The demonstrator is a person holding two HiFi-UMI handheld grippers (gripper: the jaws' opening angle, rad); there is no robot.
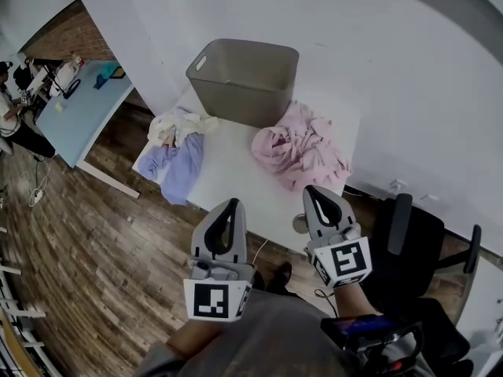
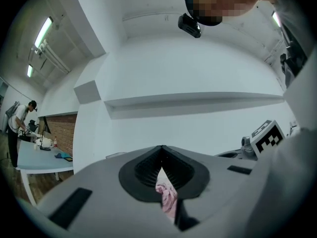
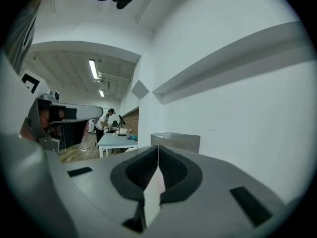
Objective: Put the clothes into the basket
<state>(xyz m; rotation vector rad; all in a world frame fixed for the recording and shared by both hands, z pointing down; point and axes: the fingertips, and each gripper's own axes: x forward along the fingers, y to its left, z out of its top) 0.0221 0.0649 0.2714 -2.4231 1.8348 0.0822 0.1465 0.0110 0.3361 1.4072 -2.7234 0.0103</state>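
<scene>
We're in a lab-style workroom: bare white walls [image 1: 377, 69], a patch of brick wall [image 1: 71, 34], a wood-plank floor [image 1: 94, 250] and ceiling tube lights [image 2: 43, 31]. A person [image 1: 17, 128] stands at a cluttered light blue worktable [image 1: 78, 108]. A black office chair [image 1: 416, 250] sits beside the white table [image 1: 236, 179].

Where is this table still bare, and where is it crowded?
Bare: the middle strip of the table, from the basket to the near edge, between the lavender garment and the pink pile. Crowded: both ends, the left one also holding the cream garment.
</scene>
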